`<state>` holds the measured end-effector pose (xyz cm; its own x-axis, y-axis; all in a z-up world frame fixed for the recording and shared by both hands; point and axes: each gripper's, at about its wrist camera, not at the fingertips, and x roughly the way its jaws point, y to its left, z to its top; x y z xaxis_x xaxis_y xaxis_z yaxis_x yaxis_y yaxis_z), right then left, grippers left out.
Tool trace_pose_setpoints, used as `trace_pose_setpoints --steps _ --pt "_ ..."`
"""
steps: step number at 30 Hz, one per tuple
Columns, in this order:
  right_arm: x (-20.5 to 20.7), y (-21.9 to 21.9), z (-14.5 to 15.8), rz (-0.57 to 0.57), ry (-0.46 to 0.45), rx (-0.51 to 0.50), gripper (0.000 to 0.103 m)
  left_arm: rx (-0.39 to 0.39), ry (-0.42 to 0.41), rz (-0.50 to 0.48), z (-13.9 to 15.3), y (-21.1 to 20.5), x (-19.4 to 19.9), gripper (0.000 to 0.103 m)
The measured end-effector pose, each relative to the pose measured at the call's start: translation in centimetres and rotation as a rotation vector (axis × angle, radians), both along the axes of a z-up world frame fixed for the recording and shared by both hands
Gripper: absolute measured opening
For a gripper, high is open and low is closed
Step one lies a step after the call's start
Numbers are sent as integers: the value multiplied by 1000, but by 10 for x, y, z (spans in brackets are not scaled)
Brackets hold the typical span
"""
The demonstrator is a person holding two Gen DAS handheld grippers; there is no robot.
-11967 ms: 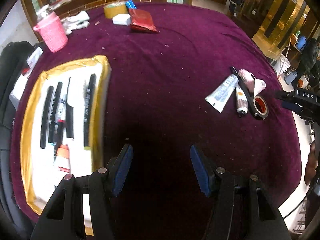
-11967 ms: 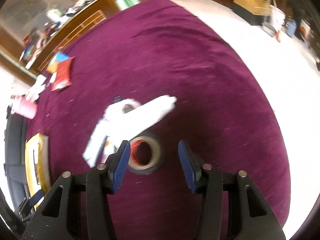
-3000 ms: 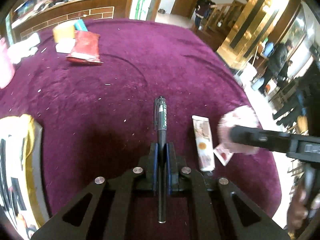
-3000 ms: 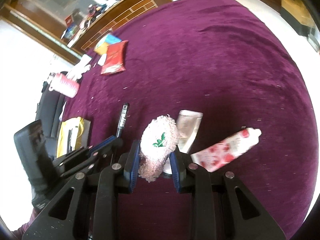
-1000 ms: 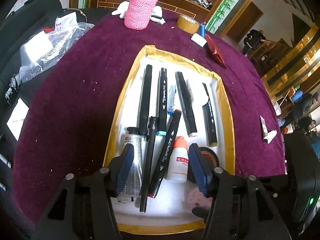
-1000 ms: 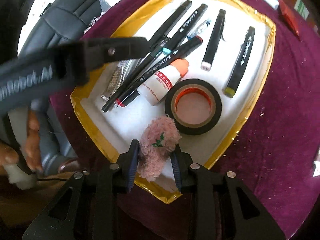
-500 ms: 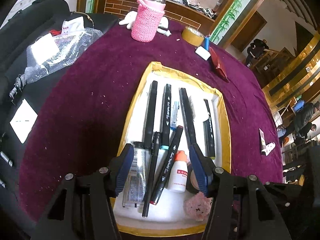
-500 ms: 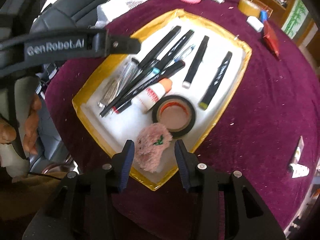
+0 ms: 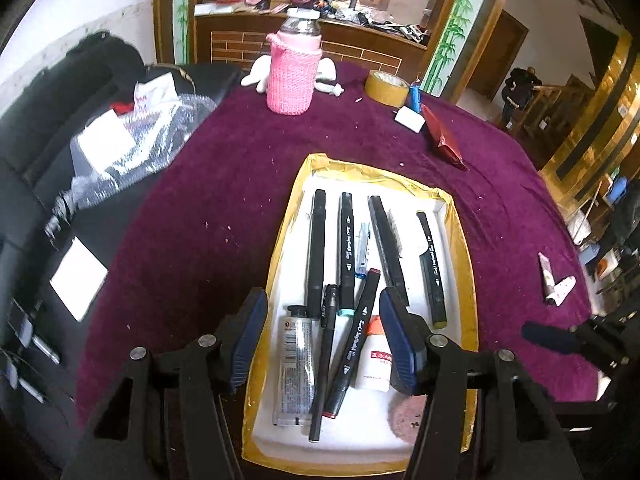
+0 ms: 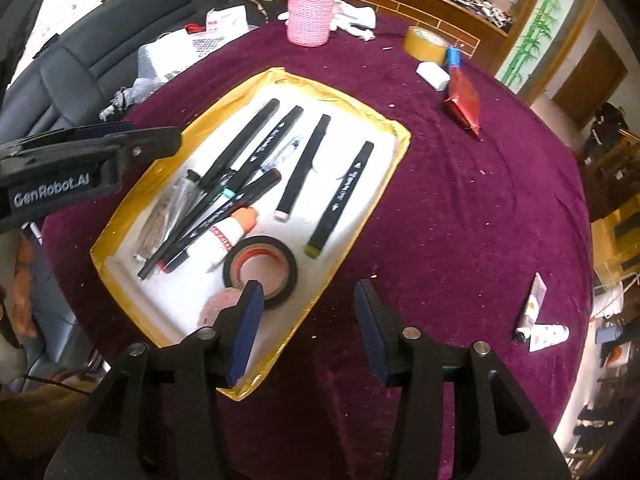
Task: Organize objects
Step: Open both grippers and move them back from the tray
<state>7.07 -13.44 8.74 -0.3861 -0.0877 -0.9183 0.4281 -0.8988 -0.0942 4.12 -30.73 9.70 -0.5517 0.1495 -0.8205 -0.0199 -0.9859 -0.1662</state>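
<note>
A tray (image 10: 394, 160) sits on the counter (image 10: 460, 208). In it, markers (image 10: 344, 196) lie side by side; nearer lie a glue bottle (image 10: 230, 236), a paint tube (image 9: 294, 364), a tape roll (image 10: 262, 266) and, nearest, a fuzzy puff (image 10: 220, 306). Behind the tray stands a knitted-sleeve bottle (image 9: 294, 72), with another tape roll (image 9: 386, 87) to its right. Two small tubes (image 10: 534, 308) lie well apart to the right.
</note>
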Motion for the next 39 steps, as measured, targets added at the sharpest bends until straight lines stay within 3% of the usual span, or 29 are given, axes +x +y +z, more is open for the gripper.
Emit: trace_pose_setpoints --steps 7,16,39 --pt "2 8 8 -33 79 43 46 -47 25 -17 6 10 0 52" --pt "2 35 29 -105 184 -6 47 -59 37 -33 8 25 0 52" --pt "-6 120 18 -191 143 -35 48 -94 7 -86 10 105 1 52"
